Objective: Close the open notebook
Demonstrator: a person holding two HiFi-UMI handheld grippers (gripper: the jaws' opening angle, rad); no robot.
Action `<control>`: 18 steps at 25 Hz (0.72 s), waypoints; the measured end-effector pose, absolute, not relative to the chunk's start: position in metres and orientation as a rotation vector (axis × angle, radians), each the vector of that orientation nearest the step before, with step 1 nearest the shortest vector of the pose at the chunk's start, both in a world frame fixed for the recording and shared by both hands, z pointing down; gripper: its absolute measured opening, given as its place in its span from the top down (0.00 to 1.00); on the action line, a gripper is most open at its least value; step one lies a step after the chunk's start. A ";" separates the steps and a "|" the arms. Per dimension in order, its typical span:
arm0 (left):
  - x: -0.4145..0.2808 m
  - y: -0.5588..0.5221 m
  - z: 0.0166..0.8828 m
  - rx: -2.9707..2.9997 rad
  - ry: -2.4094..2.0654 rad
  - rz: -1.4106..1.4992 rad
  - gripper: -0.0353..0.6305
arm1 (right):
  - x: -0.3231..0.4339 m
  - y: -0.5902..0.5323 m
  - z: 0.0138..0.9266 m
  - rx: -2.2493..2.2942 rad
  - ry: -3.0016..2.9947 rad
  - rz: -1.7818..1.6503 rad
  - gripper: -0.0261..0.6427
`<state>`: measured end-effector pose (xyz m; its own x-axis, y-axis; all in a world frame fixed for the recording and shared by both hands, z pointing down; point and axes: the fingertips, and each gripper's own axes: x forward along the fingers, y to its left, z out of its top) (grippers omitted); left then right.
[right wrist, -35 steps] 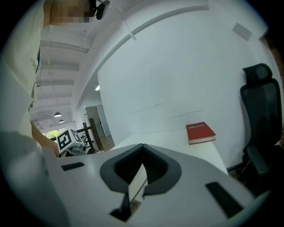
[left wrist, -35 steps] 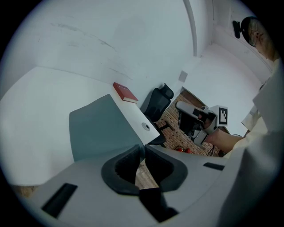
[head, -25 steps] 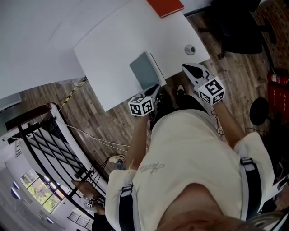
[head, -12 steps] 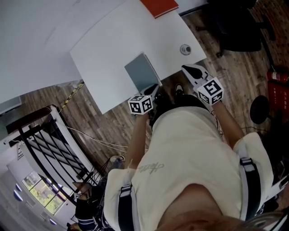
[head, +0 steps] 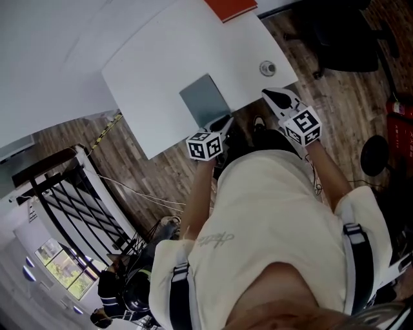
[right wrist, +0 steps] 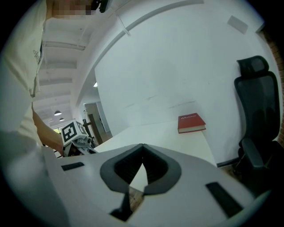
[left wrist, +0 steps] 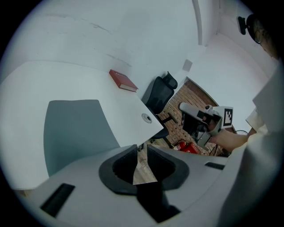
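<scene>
The notebook [head: 204, 102] lies shut on the white table [head: 161, 77], its grey-blue cover [left wrist: 75, 133] flat, near the table's front edge. My left gripper [head: 226, 120] hovers just past the notebook's near right corner. Its jaws have just been opening; a narrow gap shows between the fingertips [left wrist: 142, 148] with nothing in it. My right gripper [head: 267, 95] hangs off the table's right corner, over the wooden floor. Its jaw tips [right wrist: 143, 144] meet, holding nothing. Each gripper shows in the other's view: the right gripper [left wrist: 199, 122] and the left gripper [right wrist: 73, 133].
A red book [head: 231, 8] lies at the table's far end. A small round fitting [head: 267, 67] sits near the right corner. A black office chair [head: 342, 38] stands beyond the table on the right, and a red extinguisher [head: 401, 109] at the far right.
The pale strip along the notebook's right side is gone and the cover lies flat. The left jaws have parted. Both grippers sit slightly lower.
</scene>
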<state>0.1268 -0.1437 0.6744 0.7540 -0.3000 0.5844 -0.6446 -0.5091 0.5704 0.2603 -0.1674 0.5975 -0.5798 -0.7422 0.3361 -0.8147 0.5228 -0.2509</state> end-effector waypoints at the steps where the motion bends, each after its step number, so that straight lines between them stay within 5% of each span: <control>1: 0.125 -0.145 0.671 2.130 -0.714 0.525 0.86 | 0.258 -0.168 0.599 1.322 -2.576 0.569 0.95; 18: 0.013 -0.175 0.564 2.307 -1.132 0.354 0.86 | 0.180 -0.174 0.545 1.283 -2.605 0.526 0.95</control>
<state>0.0128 -0.1754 0.5642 0.6124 -0.6486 0.4520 -0.7905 -0.5010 0.3522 0.1801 -0.1740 0.5453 -0.6071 -0.7269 0.3208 -0.7945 0.5622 -0.2296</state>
